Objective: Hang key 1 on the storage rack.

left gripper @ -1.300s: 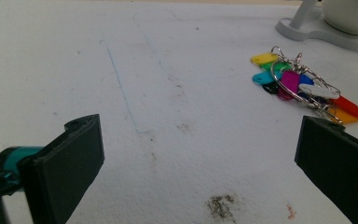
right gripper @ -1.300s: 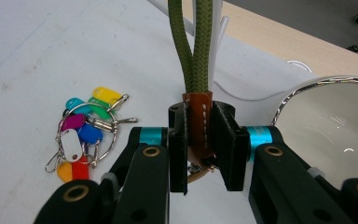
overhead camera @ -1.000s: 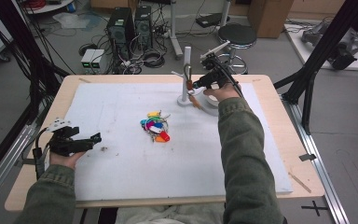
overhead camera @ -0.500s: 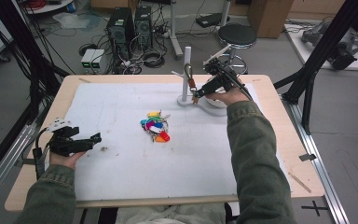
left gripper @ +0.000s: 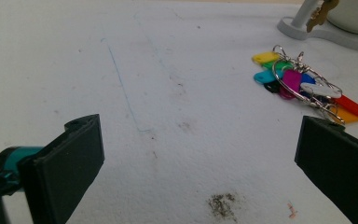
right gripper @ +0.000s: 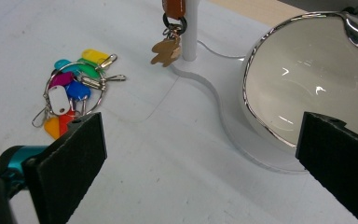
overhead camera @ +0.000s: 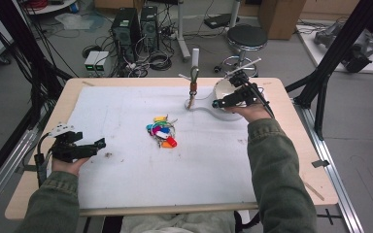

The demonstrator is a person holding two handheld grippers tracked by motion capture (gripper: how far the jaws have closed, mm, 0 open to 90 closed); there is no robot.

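A white stand (overhead camera: 194, 60) with an upright post rises at the back of the mat. A brass key on a brown strap (overhead camera: 192, 92) (right gripper: 168, 49) hangs from its hook. A bunch of coloured key tags (overhead camera: 161, 132) (left gripper: 303, 84) (right gripper: 72, 93) lies on a ring mid-mat. My right gripper (overhead camera: 216, 103) (right gripper: 203, 149) hovers beside the shiny bowl (overhead camera: 225, 90) (right gripper: 303, 84) on the stand's base. Its jaws have just been opening, and they stand open with nothing between them. My left gripper (overhead camera: 99, 143) (left gripper: 200, 149) rests open at the front left, empty.
A white mat (overhead camera: 126, 111) covers most of the wooden table (overhead camera: 301, 145). The stand's flat white base (right gripper: 223, 107) curves under the bowl. A small dirt smudge (left gripper: 221, 205) marks the mat near the left gripper. Computers, cables and a stool (overhead camera: 246, 36) stand beyond the far edge.
My right gripper has drawn back from the post to the right, toward the bowl, and its jaws have opened. The strapped key stays hanging on the stand. The left hand has not moved.
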